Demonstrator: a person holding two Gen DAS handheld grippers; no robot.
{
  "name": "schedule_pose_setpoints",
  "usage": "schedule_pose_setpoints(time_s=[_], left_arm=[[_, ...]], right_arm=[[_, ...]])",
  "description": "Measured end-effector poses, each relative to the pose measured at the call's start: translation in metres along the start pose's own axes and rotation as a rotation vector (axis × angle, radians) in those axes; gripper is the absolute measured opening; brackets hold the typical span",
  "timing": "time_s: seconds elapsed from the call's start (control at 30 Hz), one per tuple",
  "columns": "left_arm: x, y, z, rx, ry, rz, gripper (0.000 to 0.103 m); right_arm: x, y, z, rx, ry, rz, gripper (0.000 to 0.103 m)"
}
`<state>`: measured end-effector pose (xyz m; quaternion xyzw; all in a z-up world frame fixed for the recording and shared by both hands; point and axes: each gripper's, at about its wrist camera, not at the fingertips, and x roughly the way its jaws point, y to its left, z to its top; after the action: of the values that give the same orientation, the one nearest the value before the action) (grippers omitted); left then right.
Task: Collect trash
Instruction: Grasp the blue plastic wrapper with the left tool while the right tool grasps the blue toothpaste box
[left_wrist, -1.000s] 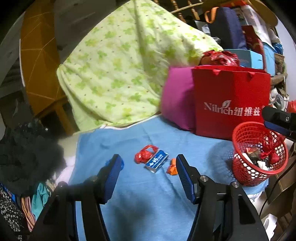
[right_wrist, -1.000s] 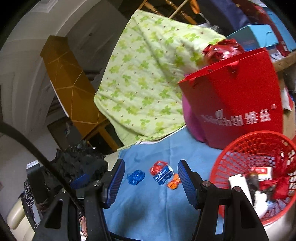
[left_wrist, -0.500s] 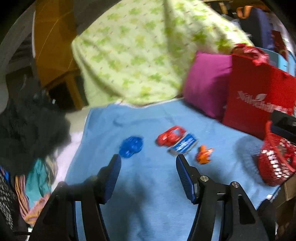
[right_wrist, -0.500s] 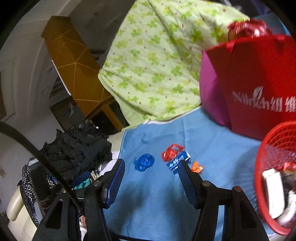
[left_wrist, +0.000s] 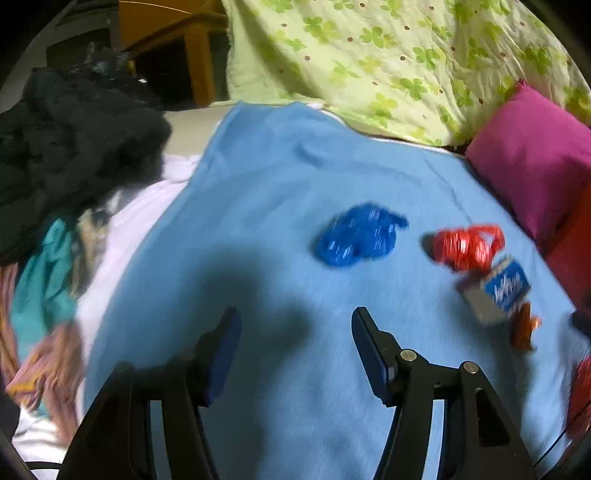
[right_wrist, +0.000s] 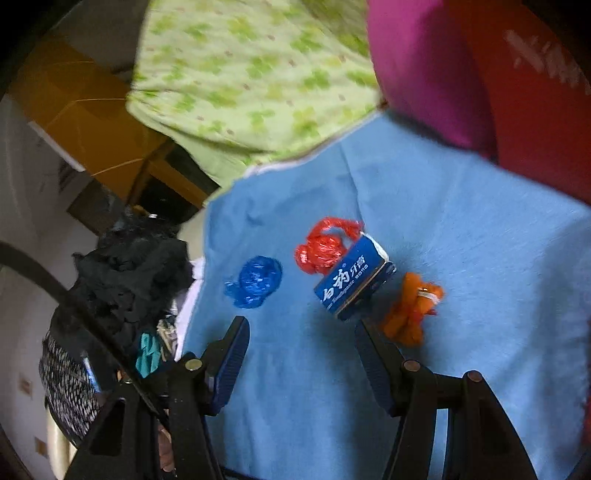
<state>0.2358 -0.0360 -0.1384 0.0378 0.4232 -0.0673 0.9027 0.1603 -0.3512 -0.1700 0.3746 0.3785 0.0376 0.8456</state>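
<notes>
Lying on the blue cloth are four bits of trash, in a loose row from left to right in the right wrist view: a crumpled blue plastic bag, a knotted red plastic bag, a blue toothpaste box touching the red bag, and a twisted orange wrapper just beside the box; off the cloth's left edge sits a heap of dark clothes, and behind it a green clover-print quilt, a magenta pillow and a red paper bag; the left gripper hangs over bare cloth with its jaws spread, having just been opening, nothing between them, the blue bag ahead and a little to the right; the right gripper is likewise spread and empty, its right finger near the box and the orange wrapper
</notes>
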Motion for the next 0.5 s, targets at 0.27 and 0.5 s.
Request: schedule_pose_setpoints(time_s=[0.27,0.5], left_arm=[[0.065,-0.038,0.06,0.07,-0.04,-0.011,0.072],[0.095,-0.065,0.058,0.216,-0.041,-0.057,0.072]], right_arm=[[0.065,-0.012,0.037,0.107,0.06,-0.136,0.064],[0.098,-0.017,0.051,0.128,0.062,-0.305,0.064]])
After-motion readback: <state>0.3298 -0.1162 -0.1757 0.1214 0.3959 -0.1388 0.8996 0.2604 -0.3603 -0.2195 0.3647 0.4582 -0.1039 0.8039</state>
